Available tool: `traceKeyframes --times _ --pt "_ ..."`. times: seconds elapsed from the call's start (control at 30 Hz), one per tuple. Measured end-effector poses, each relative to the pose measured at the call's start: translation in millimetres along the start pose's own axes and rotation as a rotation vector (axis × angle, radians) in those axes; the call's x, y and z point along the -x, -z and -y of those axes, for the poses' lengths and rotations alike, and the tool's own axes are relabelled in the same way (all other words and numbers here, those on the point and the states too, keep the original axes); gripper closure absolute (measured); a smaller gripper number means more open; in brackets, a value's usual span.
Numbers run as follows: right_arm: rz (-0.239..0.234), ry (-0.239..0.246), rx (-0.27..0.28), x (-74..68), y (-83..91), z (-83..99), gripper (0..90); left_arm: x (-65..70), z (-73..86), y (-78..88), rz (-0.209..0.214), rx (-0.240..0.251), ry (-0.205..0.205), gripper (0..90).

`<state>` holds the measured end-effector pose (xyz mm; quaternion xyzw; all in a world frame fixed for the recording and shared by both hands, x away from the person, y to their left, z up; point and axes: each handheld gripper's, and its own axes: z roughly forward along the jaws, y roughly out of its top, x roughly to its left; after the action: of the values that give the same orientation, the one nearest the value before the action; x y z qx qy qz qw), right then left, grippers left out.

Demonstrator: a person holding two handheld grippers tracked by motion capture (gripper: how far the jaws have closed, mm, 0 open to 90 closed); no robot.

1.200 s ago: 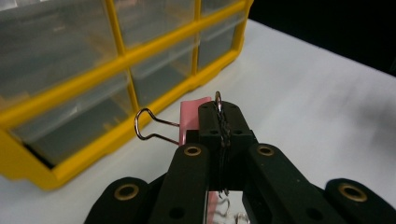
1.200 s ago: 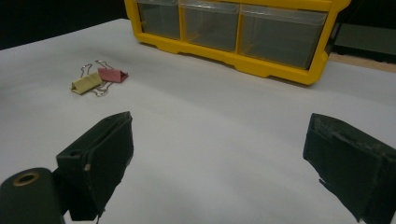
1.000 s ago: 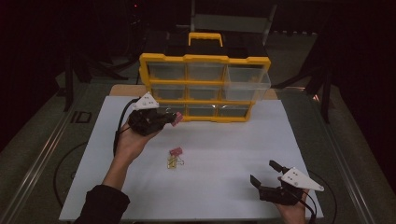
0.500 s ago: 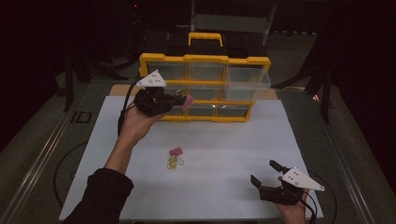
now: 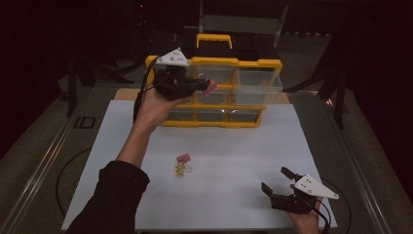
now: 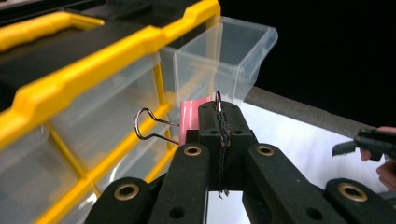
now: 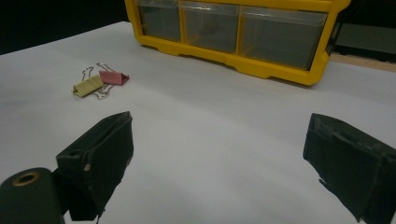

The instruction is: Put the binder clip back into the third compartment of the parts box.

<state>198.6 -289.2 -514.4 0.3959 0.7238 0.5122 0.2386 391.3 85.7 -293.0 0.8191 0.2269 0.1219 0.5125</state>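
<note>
Right gripper (image 5: 278, 181) sat low at the near right corner of the white table sheet (image 5: 234, 161), in the person's right hand (image 5: 307, 219). Its jaws stood wide apart with nothing between them; in the right gripper view only bare sheet lay in the gap.

Farther in, near the middle of the sheet, two binder clips lay together: a pink binder clip (image 5: 183, 158) and, touching it on the near side, a yellow binder clip (image 5: 179, 169). Both rested flat on the sheet, well apart from either gripper. The right gripper view showed the same pair off to its left, wire handles splayed.

Beyond them, the left gripper (image 5: 207, 86) was held up off the sheet in the person's left hand (image 5: 153, 105), in front of the upper row of the yellow drawer organizer (image 5: 214, 122). Jaws were clenched on a third clip, the held pink binder clip (image 6: 190, 122): the left gripper view showed the pads pressed together on one of its wire handles, with the pink body and the other wire loop sticking out to the side.

One clear drawer (image 5: 255, 83), upper right of the organizer, stood pulled out. The held clip was just short of it, to its left in the high view.
</note>
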Motion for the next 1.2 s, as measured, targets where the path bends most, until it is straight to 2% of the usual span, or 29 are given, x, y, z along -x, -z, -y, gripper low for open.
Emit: traceKeyframes --times 0.33,0.43,0.6,0.63,0.83,0.9,0.93,1.0,1.03,1.07,1.1,1.17,1.2 --pt "-0.005 -0.008 0.000 0.2 -0.3 0.4 8.3 2.1 -30.6 -21.4 0.017 0.002 -0.009 89.5" --pt "-0.008 -0.006 -0.002 0.2 -0.7 0.5 8.3 4.3 -37.8 -29.6 0.019 0.021 0.009 89.4" --pt "-0.012 -0.005 -0.004 -0.5 -1.5 0.6 8.3 6.4 -46.2 -40.5 0.023 0.014 0.012 89.5" --pt "-0.013 -0.007 -0.003 0.3 -1.1 0.6 8.3 8.2 -51.4 -48.7 0.040 0.008 0.012 89.5" --pt "-0.015 -0.012 0.003 1.8 -0.8 0.7 8.3 14.6 -60.2 -67.2 0.046 -0.009 0.011 89.5" --pt "-0.016 -0.011 0.002 1.5 -0.9 0.6 8.3 14.6 -60.2 -67.2 0.046 -0.009 0.011 89.5" --pt "-0.017 -0.011 -0.002 0.8 -1.2 0.6 8.3 17.4 -63.1 -76.3 0.047 -0.006 0.023 89.4" --pt "-0.017 -0.011 0.001 1.0 -1.0 0.6 8.3 18.2 -62.7 -79.6 0.037 0.013 0.040 87.9" --pt "-0.017 -0.011 0.001 1.0 -1.0 0.6 8.3 18.2 -62.7 -79.6 0.037 0.013 0.040 73.0" --pt "-0.016 -0.012 0.005 2.0 -0.3 0.7 8.3 16.8 -61.0 -80.4 0.013 0.029 0.078 58.4" --pt "-0.015 -0.016 0.004 2.0 0.2 0.6 8.3 16.5 -59.6 -80.3 -0.007 0.029 0.081 46.8" --pt "-0.015 -0.020 0.005 2.3 1.0 0.4 8.3 13.8 -55.6 -79.9 -0.024 0.014 0.103 28.2" --pt "-0.015 -0.020 0.006 2.4 1.0 0.4 8.3 11.8 -52.7 -78.7 -0.041 0.007 0.105 23.2"
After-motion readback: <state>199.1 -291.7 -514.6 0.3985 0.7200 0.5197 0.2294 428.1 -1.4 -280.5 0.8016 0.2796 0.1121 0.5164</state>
